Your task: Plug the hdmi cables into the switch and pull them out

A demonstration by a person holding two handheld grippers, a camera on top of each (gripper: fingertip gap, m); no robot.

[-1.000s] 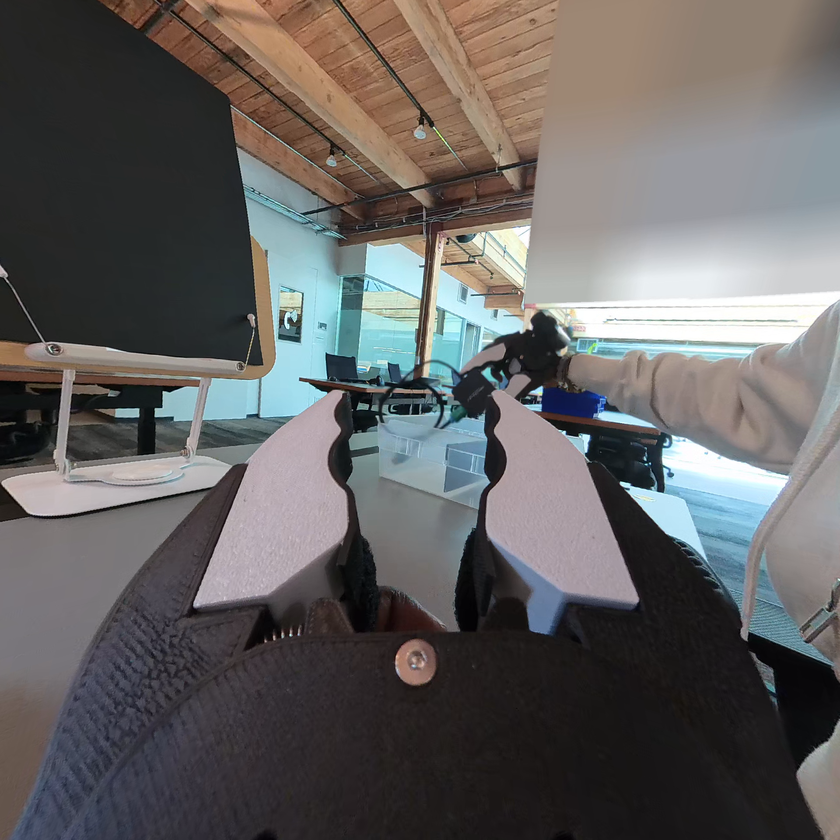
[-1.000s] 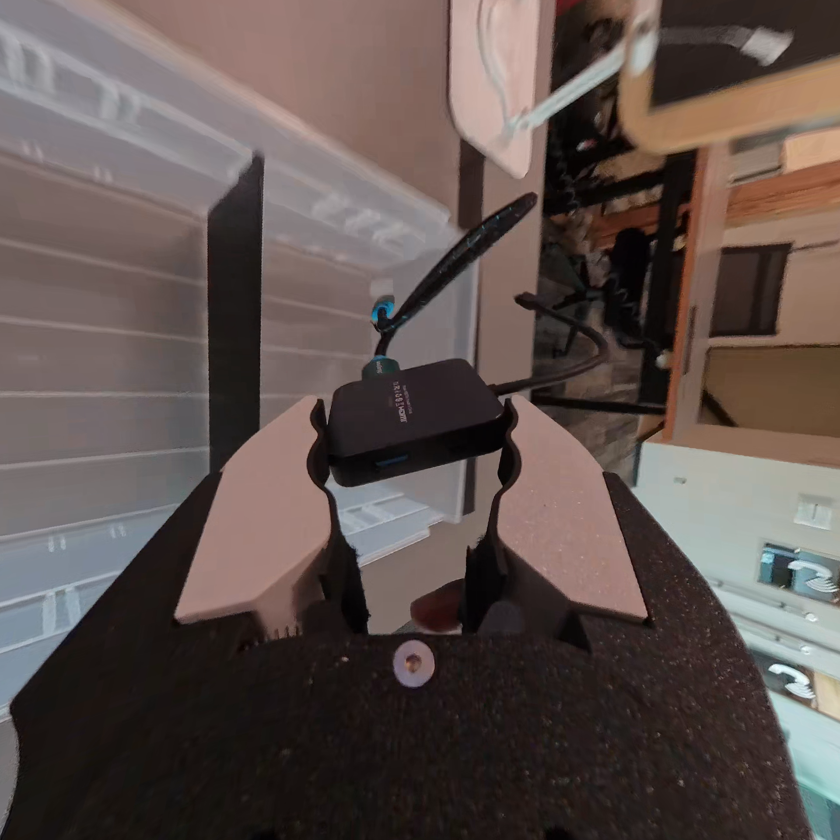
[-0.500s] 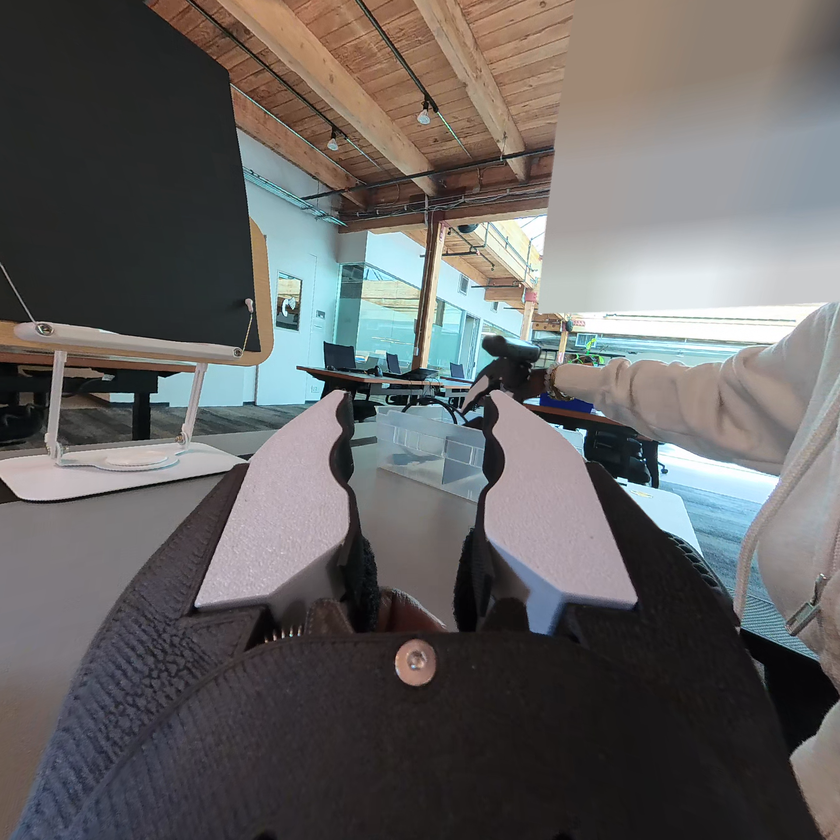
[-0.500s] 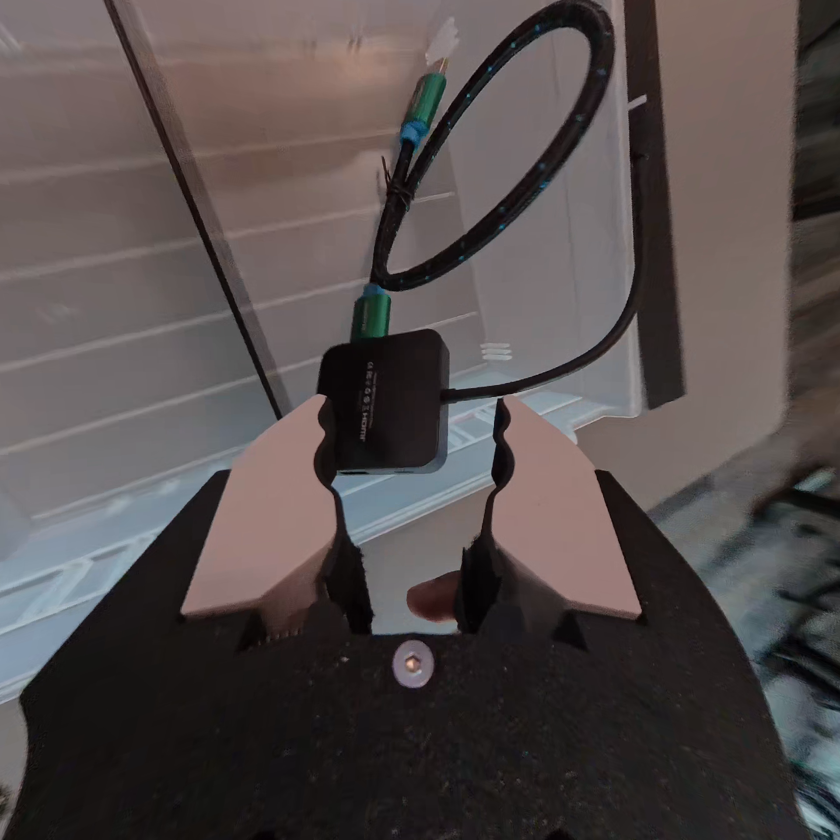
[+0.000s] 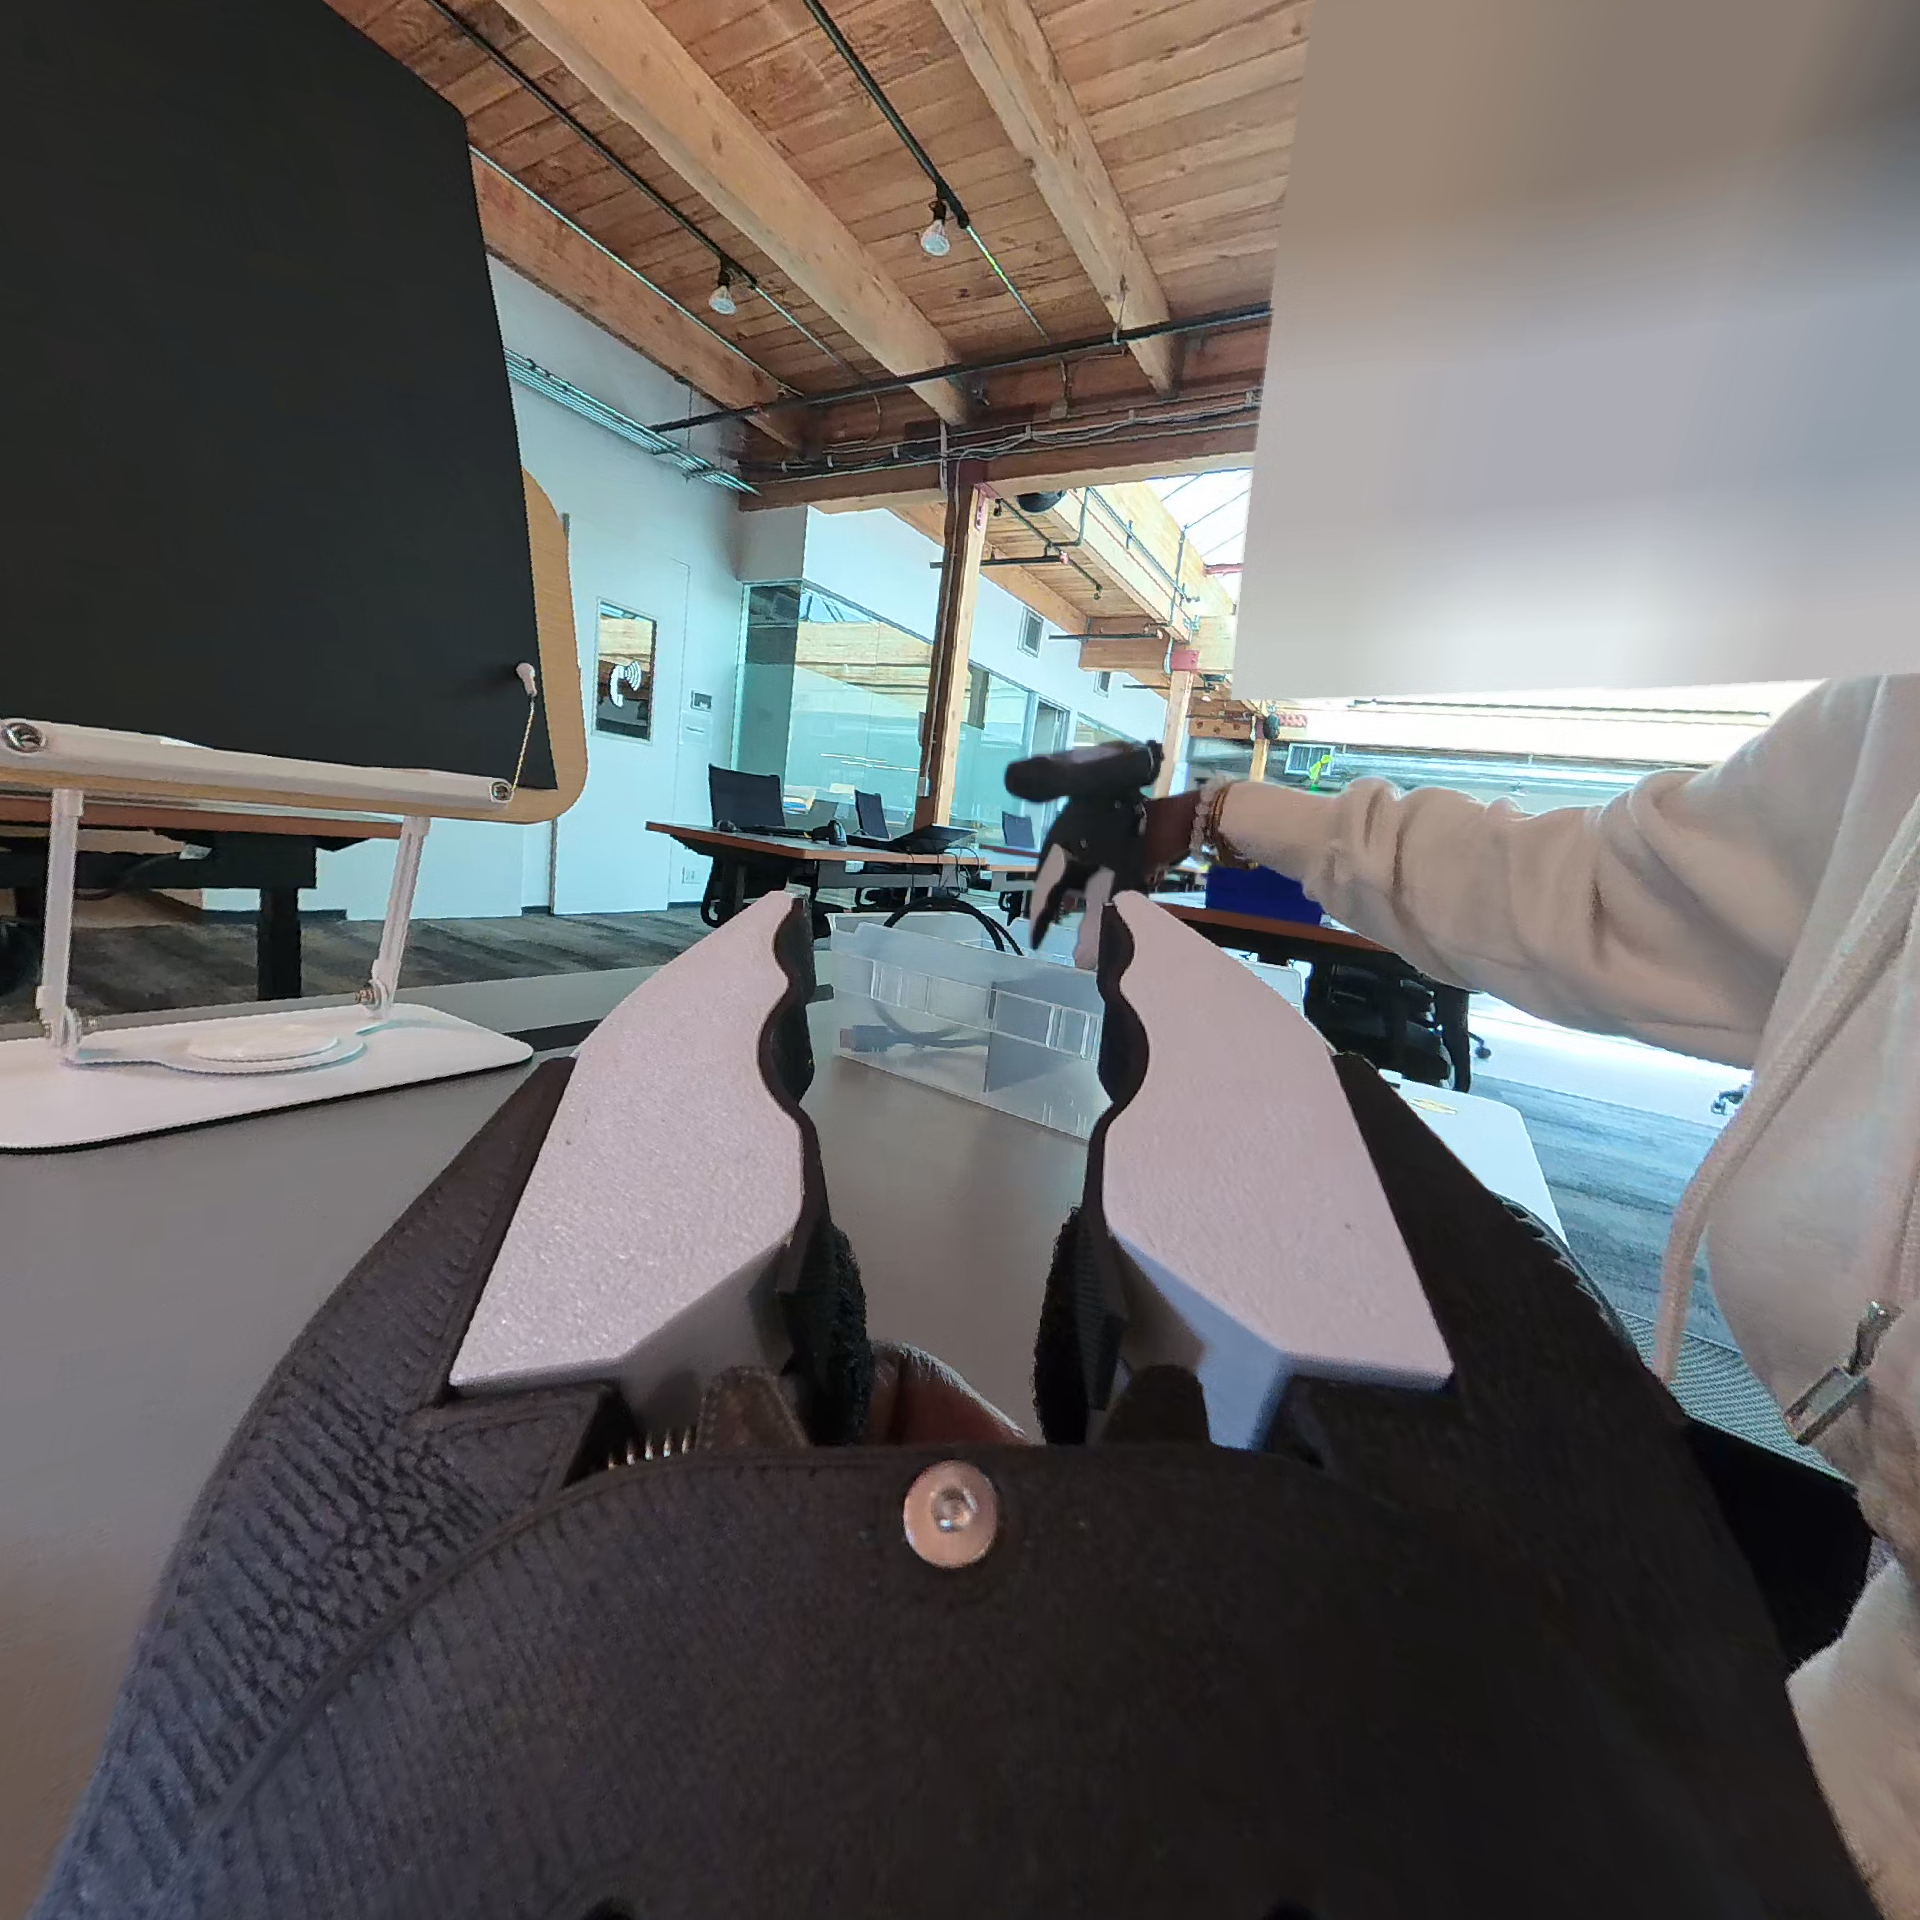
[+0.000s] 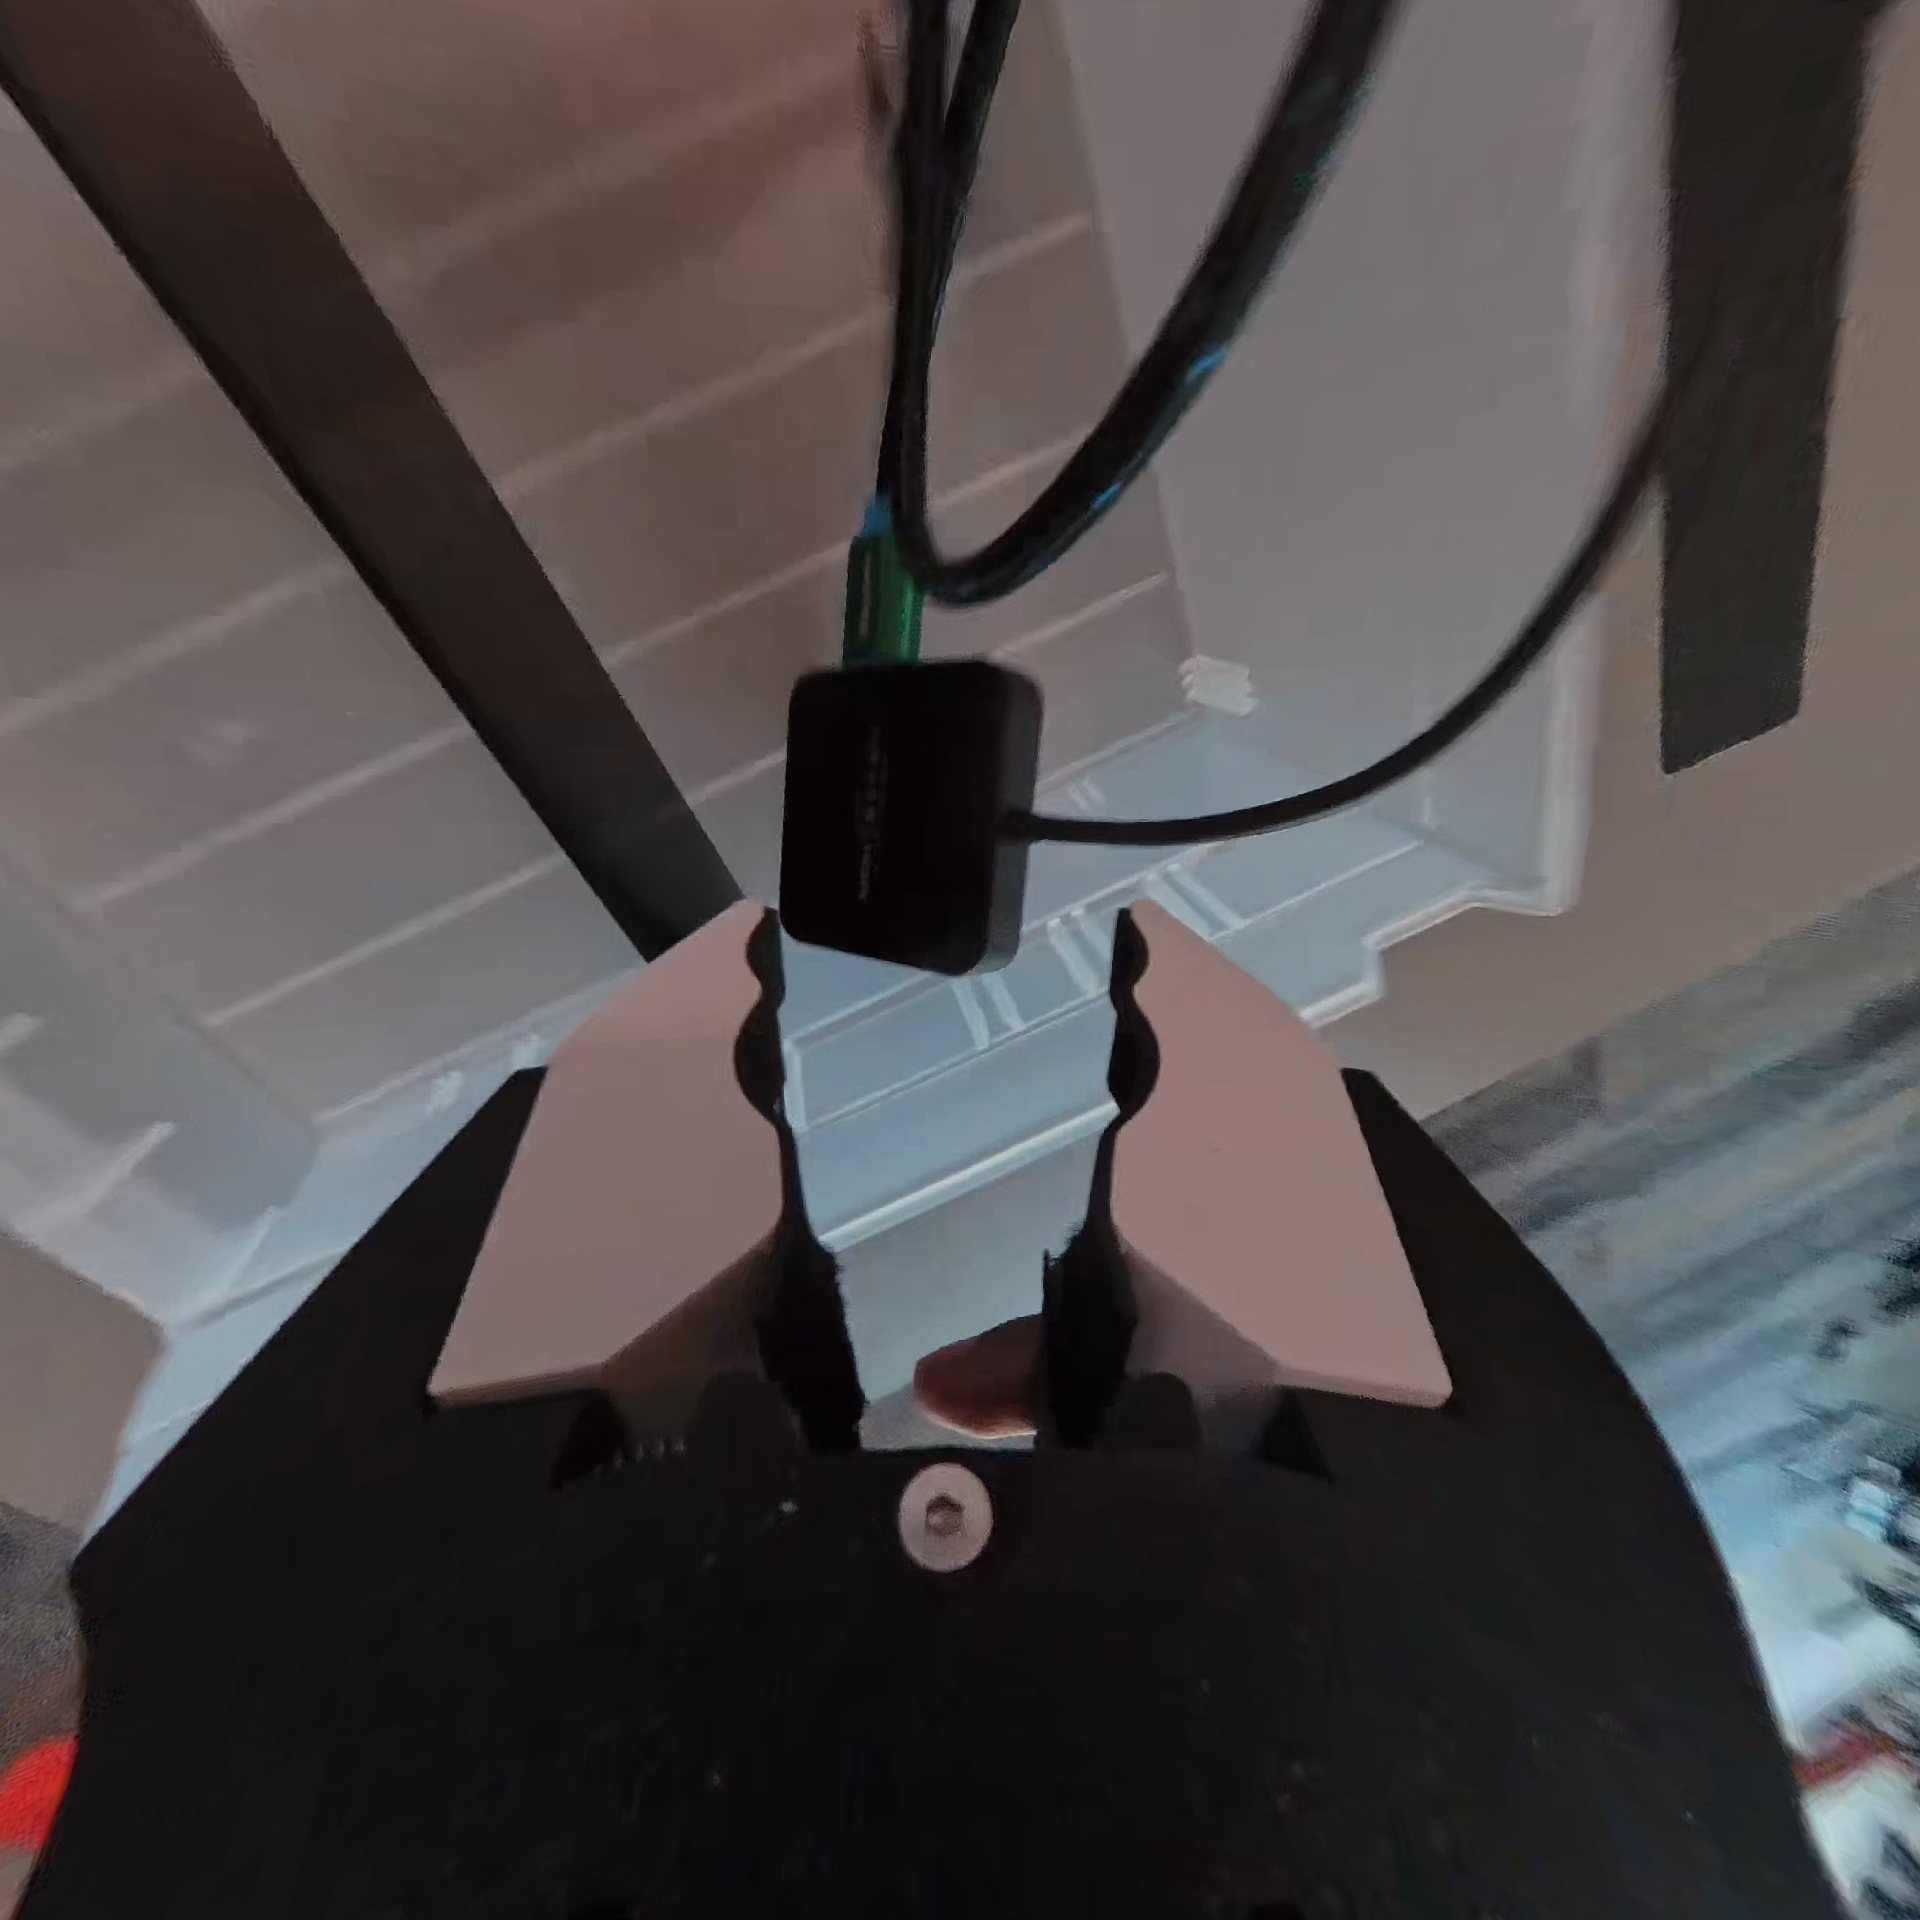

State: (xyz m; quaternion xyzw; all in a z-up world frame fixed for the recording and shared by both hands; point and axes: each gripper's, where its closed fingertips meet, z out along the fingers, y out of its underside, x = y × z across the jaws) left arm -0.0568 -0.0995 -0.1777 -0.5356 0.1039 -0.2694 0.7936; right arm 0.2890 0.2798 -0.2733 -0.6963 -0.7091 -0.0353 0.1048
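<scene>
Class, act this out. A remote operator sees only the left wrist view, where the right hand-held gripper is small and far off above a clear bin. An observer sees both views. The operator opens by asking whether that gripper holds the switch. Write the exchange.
Operator: Does the right hand-held gripper hold the switch?
Observer: No. The right hand-held gripper is open, and the switch lies just beyond its fingertips, not between them.
Operator: Is any cable plugged in?
Observer: Yes. The green plug of a braided HDMI cable sits in the switch's far edge.
Operator: What is behind the switch?
Observer: The floor of the clear bin, beside its black divider.
</scene>
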